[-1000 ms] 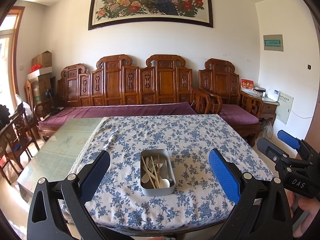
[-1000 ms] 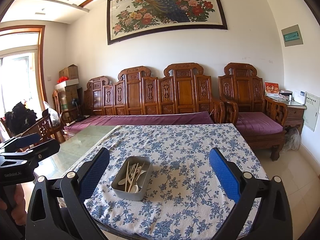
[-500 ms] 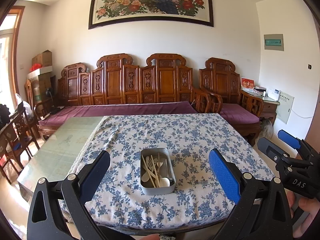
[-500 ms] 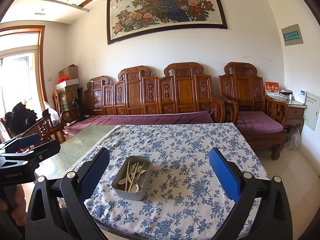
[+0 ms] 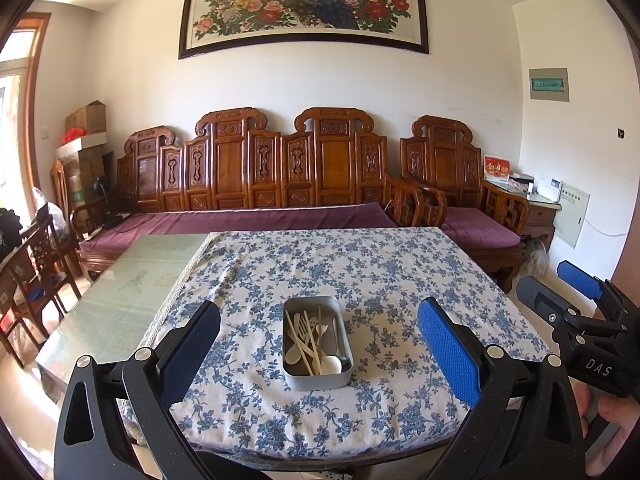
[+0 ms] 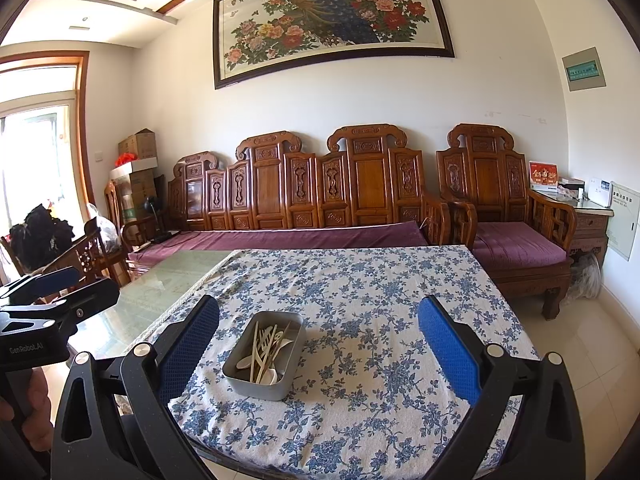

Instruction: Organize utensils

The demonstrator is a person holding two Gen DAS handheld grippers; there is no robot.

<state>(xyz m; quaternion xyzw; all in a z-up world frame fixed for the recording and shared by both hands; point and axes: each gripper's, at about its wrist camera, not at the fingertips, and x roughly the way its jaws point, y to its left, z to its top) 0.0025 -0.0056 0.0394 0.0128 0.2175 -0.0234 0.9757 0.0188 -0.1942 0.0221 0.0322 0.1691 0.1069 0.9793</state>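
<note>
Left wrist, metal tin (image 5: pixel 318 376), pale utensils (image 5: pixel 310 340) inside

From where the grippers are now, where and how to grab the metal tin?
Grip the metal tin across its two long side walls, coming down from above at mid-length. It sits lengthwise to the left gripper, so those straight parallel walls fit between the open jaws. The pale utensils lie loose inside, so keep fingertips outside the rim. Right gripper sees it angled.
</note>
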